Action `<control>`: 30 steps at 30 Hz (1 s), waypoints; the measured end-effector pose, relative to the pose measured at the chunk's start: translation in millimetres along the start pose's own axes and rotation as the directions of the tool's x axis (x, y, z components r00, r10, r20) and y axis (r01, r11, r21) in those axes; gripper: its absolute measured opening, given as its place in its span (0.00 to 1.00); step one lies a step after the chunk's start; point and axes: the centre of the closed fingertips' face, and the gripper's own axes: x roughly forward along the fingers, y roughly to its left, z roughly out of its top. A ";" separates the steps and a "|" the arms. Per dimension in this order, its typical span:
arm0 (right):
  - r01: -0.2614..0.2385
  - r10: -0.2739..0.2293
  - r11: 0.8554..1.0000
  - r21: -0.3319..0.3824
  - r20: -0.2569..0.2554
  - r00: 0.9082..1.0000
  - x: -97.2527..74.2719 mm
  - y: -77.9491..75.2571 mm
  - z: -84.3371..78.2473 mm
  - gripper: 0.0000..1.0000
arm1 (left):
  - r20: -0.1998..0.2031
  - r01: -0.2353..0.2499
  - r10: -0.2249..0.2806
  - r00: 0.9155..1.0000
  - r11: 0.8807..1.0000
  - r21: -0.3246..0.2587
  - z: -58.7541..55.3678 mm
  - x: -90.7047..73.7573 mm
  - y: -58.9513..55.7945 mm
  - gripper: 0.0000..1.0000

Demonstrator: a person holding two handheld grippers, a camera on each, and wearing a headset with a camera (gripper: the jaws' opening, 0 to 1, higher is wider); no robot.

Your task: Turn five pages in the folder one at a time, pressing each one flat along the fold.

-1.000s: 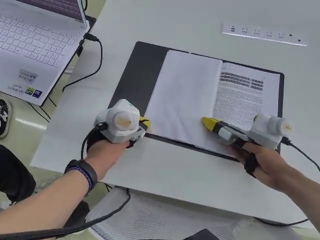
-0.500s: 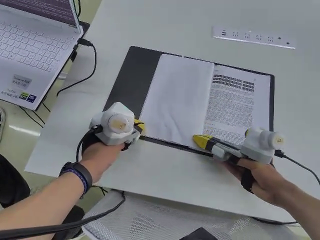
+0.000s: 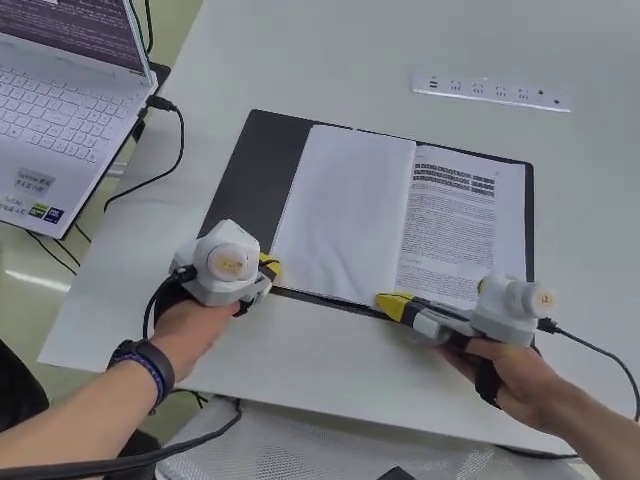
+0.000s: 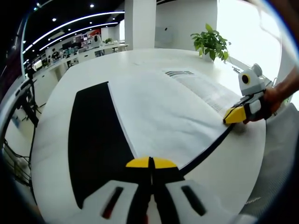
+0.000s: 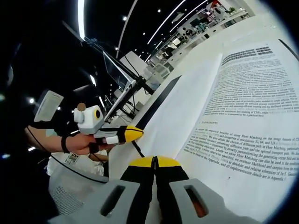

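Right now both tongs are closed w/ nothing between them. Left tongs [image 4: 150, 162]: yellow tips pressed together, sitting at the near left corner of the folder [image 3: 245, 180], over the black inside cover and just beside the near corner of the blank page [image 3: 345, 210]. Can't tell if the tips actually touch the cover. Right tongs [image 5: 153, 161]: yellow tips together too, pointing toward the left tongs, at the near edge of the paper, approx. at the bottom end of the fold between the blank page and the printed page [image 3: 460, 230]. Contact w/ the paper can't be judged.

Left hand [image 3: 195, 310] grips its tool from the near side, dark wristband [image 3: 150, 362] on that wrist. Right hand [image 3: 510, 365] holds the other tool, w/ a black cord trailing off to the right.

Folder lies open and flat on the white bench [image 3: 330, 50], black cover showing as a wide strip on the left and a thin border on the right. Blank page is on the left, text page on the right, both lying down.

Further out: laptop [image 3: 60, 90] at the far left w/ a black cable [image 3: 165, 150] plugged into its side, and a white power strip [image 3: 495, 90] beyond the folder. Potted plant [image 4: 210, 42] stands past the bench in the left gripper view.
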 end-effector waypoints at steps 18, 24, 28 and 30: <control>0.136 -0.138 0.986 -0.100 -0.007 0.990 -26.7 -4.9 25.7 0.15 | -0.043 0.098 -0.100 0.994 0.994 -0.045 14.8 -16.7 -21.6 0.22; 0.214 -0.210 0.964 -0.159 0.040 0.977 -54.3 -10.0 39.3 0.27 | -0.025 0.123 -0.123 0.992 0.992 0.001 25.5 -28.0 -32.7 0.32; 0.249 -0.245 0.947 -0.203 0.047 0.968 -72.6 -10.1 40.5 0.35 | -0.013 0.122 -0.122 0.992 0.992 0.006 30.7 -34.8 -34.9 0.35; 0.265 -0.260 0.941 -0.213 0.050 0.964 -81.9 -11.5 41.2 0.37 | -0.007 0.122 -0.122 0.992 0.992 0.010 33.3 -39.0 -36.1 0.36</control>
